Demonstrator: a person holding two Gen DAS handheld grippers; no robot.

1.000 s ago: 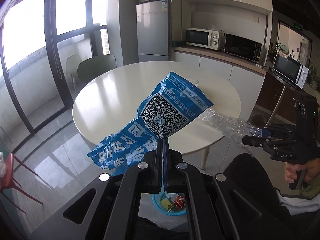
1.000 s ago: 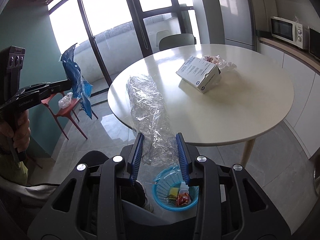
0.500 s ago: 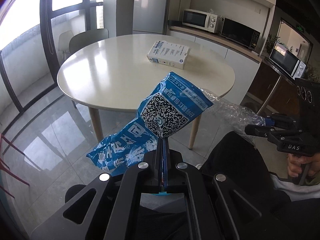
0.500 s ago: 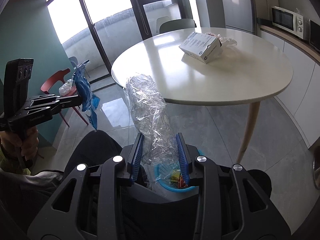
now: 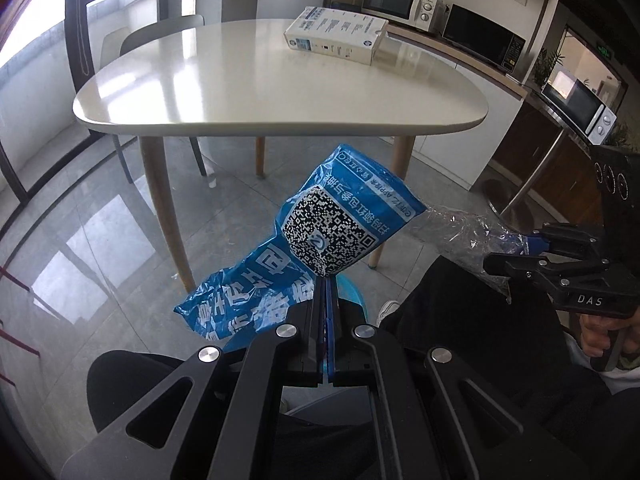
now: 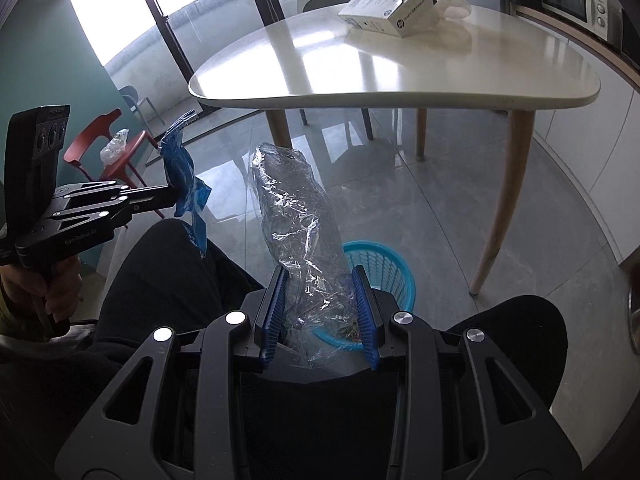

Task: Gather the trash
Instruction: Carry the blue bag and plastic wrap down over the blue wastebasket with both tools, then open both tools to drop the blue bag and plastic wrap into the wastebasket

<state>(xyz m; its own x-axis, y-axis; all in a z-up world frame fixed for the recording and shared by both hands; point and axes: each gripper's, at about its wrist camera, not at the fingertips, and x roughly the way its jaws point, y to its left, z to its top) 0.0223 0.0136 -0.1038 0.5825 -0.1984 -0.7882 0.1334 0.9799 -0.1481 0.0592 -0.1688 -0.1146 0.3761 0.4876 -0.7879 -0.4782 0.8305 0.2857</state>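
My left claw [image 5: 325, 292] is pinched fully together on the lower edge of a blue printed wrapper [image 5: 316, 248], which stands up from the tips with its QR code facing me and a crumpled tail hanging off to the left. My right claw [image 6: 320, 300] is partly closed, its blue ribbed pads [image 6: 276, 312] pressing on both sides of a crumpled clear plastic bag [image 6: 296, 216] that rises tall between them. Both pieces of trash are off the worktop and in the air above the floor, in front of the person's dark-trousered knees [image 6: 172, 264]. Just past the right claw, a blue mesh basket [image 6: 384, 264] sits on the grey tiled floor, partly hidden behind the clear bag; from the left wrist view I see only a sliver of its rim [image 5: 352, 286] behind the wrapper. Beyond that stands the round white worktop [image 6: 400, 68] on wooden legs, carrying a white cardboard box [image 6: 386, 10] and, touching the box's far side, a clump of clear plastic [image 6: 452, 6]. A red chair [image 6: 110, 152] with a small clear bag on its seat stands off to the left.
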